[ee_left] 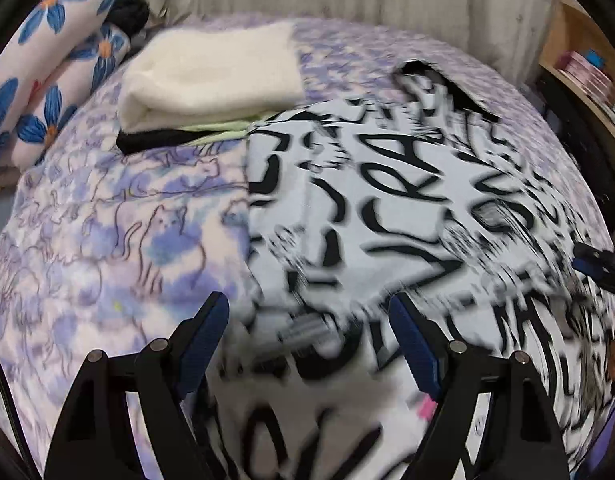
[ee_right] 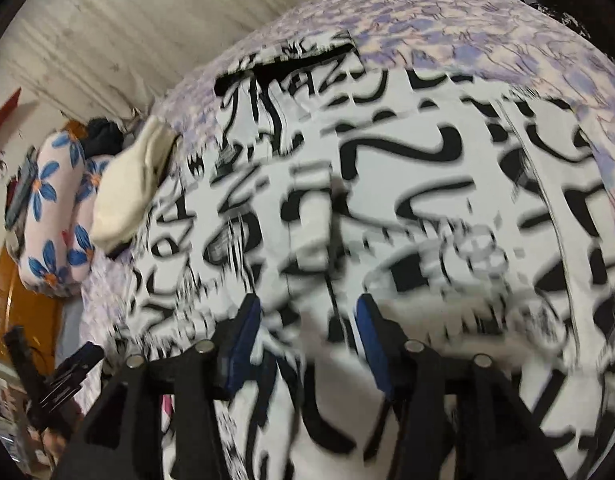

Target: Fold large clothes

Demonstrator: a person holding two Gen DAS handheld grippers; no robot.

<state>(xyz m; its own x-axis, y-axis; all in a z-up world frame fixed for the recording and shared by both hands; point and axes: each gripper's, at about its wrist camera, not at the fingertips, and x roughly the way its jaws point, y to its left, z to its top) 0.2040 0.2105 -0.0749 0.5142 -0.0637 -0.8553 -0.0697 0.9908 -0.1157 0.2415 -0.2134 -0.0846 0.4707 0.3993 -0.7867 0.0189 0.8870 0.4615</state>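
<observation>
Fabric fills the space under both my grippers: the black-and-white printed garment (ee_left: 387,208) lies spread on the lavender bedspread (ee_left: 107,220). My left gripper (ee_left: 309,334) hangs released above its near edge, nothing pinched; my right gripper (ee_right: 307,326) is parted too, over the print. Farther off, left of the garment, sits a folded cream stack (ee_left: 211,76), then floral pillows (ee_left: 47,80).

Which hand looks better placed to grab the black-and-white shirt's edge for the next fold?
Left, probably. The left gripper hangs open right over the shirt's straight side edge on the bedspread. The right gripper sits above the shirt's middle.
</observation>
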